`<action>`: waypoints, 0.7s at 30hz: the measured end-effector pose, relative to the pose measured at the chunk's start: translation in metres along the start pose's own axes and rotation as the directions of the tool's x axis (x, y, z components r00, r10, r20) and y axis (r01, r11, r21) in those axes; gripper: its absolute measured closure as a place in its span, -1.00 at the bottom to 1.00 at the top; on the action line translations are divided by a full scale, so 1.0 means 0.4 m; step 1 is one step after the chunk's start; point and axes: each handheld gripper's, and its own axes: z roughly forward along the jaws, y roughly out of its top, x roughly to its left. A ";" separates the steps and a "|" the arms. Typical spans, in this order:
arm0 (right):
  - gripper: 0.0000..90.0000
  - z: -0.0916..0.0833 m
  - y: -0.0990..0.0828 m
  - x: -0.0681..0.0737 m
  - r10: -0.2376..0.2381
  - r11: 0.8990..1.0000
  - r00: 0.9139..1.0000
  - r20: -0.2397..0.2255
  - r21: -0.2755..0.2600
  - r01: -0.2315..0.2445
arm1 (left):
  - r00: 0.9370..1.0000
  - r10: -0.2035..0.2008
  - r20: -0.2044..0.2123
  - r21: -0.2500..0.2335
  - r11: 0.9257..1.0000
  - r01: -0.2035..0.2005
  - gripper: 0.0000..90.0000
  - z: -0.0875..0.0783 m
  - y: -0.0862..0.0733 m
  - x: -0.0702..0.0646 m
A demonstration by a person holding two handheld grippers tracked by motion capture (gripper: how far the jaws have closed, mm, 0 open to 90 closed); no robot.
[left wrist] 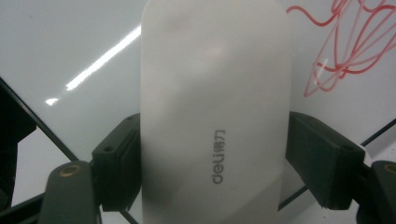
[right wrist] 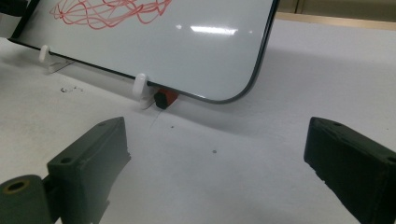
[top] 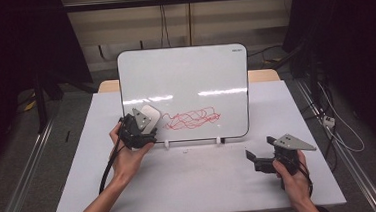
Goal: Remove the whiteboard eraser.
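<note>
White counter [top: 191, 181] under a glossy whiteboard [top: 189, 76] propped upright on two small white clips [right wrist: 138, 85], dark cables and metal rails off both sides. Small orange-and-black object [right wrist: 165, 97] tucked behind the board's lower edge, mostly hidden, identity unclear. Red scribble [top: 192, 118] low on the board, right of the eraser. White rounded eraser [left wrist: 215, 116] with grey "deli" lettering, clamped between the left gripper [top: 142, 124] jaws and pressed flat to the board at its lower left; eraser's far end cut off in the left gripper view. Right gripper [top: 264, 156] spread wide, empty, just above the counter in front of the board's right corner.
</note>
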 end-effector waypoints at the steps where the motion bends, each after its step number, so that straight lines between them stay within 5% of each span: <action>1: -0.86 0.000 0.000 0.001 0.001 1.000 1.000 -0.001 0.001 -0.001 | 1.000 -0.002 0.000 -0.006 1.000 0.002 -0.35 0.002 0.000 0.001; 21: -0.85 0.002 0.001 0.001 0.001 1.000 1.000 0.000 0.003 -0.001 | 1.000 0.013 -0.029 0.007 1.000 -0.013 -0.31 0.004 0.002 -0.008</action>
